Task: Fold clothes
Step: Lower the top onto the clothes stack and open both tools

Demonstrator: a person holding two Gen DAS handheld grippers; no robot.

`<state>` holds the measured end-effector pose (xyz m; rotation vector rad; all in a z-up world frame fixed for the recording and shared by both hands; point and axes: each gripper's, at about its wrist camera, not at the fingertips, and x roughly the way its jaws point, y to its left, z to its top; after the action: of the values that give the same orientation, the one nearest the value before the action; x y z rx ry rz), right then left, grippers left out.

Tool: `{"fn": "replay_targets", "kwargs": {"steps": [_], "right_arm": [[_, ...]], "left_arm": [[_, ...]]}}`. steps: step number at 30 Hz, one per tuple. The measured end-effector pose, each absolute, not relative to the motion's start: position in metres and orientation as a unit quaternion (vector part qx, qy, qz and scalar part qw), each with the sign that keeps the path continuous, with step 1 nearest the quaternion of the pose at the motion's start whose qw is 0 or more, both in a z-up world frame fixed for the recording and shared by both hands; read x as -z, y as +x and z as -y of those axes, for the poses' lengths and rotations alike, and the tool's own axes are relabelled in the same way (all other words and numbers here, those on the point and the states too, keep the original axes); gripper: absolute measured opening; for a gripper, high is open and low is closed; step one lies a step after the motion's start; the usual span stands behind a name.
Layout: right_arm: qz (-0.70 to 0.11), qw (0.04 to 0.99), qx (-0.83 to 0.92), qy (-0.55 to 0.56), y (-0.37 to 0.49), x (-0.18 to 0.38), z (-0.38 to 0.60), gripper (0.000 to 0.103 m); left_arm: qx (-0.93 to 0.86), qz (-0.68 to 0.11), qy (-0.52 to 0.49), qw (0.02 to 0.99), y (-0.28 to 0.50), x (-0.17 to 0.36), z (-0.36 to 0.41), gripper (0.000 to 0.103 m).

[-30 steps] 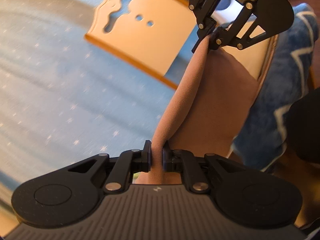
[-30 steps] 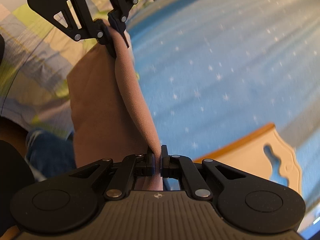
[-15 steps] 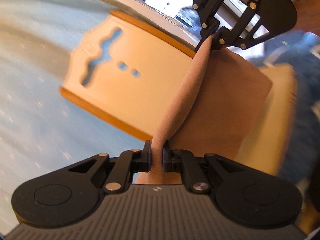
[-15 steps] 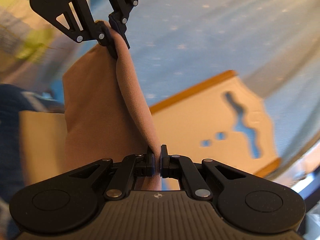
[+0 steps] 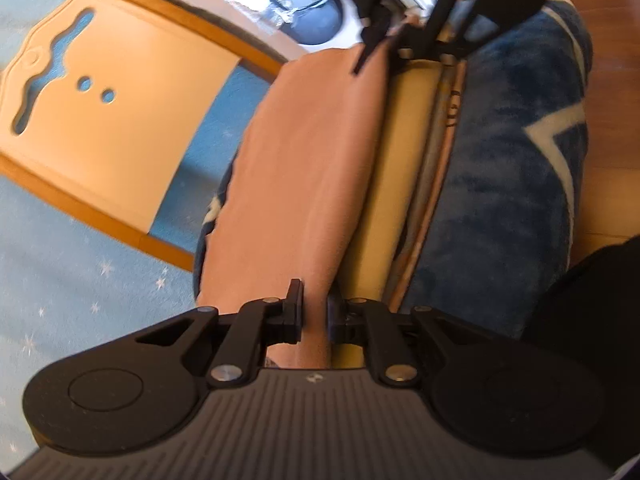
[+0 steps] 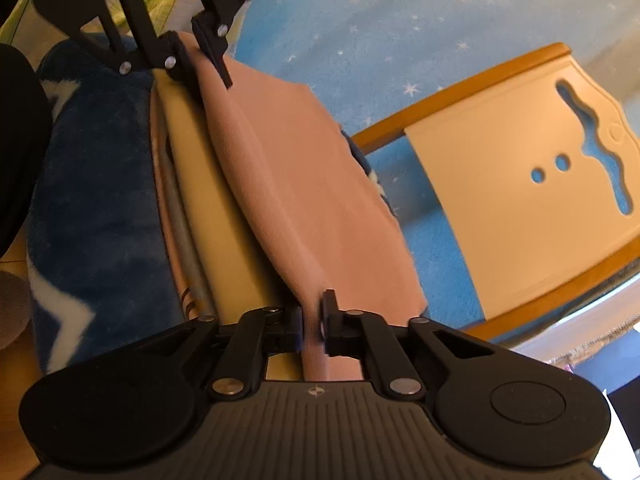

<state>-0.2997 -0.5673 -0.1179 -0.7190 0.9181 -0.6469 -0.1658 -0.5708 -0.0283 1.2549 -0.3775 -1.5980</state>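
Observation:
A folded peach cloth (image 5: 304, 168) (image 6: 304, 184) lies stretched between my two grippers, resting on a stack of folded clothes topped by a yellow garment (image 5: 396, 152) (image 6: 208, 184). My left gripper (image 5: 314, 312) (image 6: 200, 60) is shut on one end of the cloth's folded edge. At the other end my right gripper (image 6: 312, 320) (image 5: 386, 50) pinches the same edge. The stack sits on a blue blanket (image 5: 512, 184) (image 6: 96, 200) with white markings.
A pale wooden panel with cut-outs and an orange rim (image 5: 112, 120) (image 6: 520, 200) stands close beside the stack. A light blue surface with small stars (image 5: 60, 300) (image 6: 380, 20) lies beyond it. Something dark, out of focus (image 5: 592, 300), fills the near edge by the blanket.
Both grippers have swung away from the starry blue surface and lowered the hanging cloth flat onto the stack on the blue blanket. The cloth stays pinched at both ends.

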Motion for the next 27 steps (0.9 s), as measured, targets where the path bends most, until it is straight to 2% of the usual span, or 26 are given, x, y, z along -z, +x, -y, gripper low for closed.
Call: {"fn": "replay_targets", "kwargs": {"steps": [2, 6, 7, 9, 15, 19, 23, 26, 27], "right_arm": [[-0.422, 0.783, 0.304, -0.341, -0.308, 0.119, 0.562, 0.014], [-0.42, 0.778, 0.307, -0.352, -0.318, 0.121, 0.557, 0.015], [-0.421, 0.778, 0.308, -0.35, -0.317, 0.118, 0.559, 0.014], [-0.427, 0.781, 0.307, -0.336, -0.318, 0.121, 0.57, 0.0], [-0.403, 0.769, 0.345, -0.356, -0.323, 0.104, 0.57, 0.0], [-0.431, 0.772, 0.329, -0.333, -0.325, 0.132, 0.557, 0.0], [-0.43, 0.771, 0.328, -0.337, -0.322, 0.136, 0.556, 0.004], [-0.432, 0.765, 0.325, -0.351, -0.323, 0.131, 0.555, 0.017], [-0.431, 0.766, 0.325, -0.349, -0.324, 0.129, 0.554, 0.017]], "left_arm": [[0.658, 0.161, 0.524, 0.516, -0.162, 0.029, 0.569, 0.018], [0.649, 0.18, 0.534, 0.511, -0.158, 0.036, 0.562, 0.017], [0.648, 0.181, 0.535, 0.511, -0.157, 0.039, 0.562, 0.017], [0.648, 0.18, 0.538, 0.509, -0.159, 0.041, 0.561, 0.013], [0.64, 0.21, 0.531, 0.515, -0.16, 0.032, 0.566, 0.009], [0.648, 0.202, 0.538, 0.5, -0.159, 0.041, 0.564, 0.009], [0.643, 0.203, 0.543, 0.501, -0.158, 0.051, 0.555, 0.01], [0.64, 0.199, 0.539, 0.511, -0.16, 0.048, 0.552, 0.012], [0.639, 0.198, 0.537, 0.514, -0.16, 0.047, 0.552, 0.012]]}}
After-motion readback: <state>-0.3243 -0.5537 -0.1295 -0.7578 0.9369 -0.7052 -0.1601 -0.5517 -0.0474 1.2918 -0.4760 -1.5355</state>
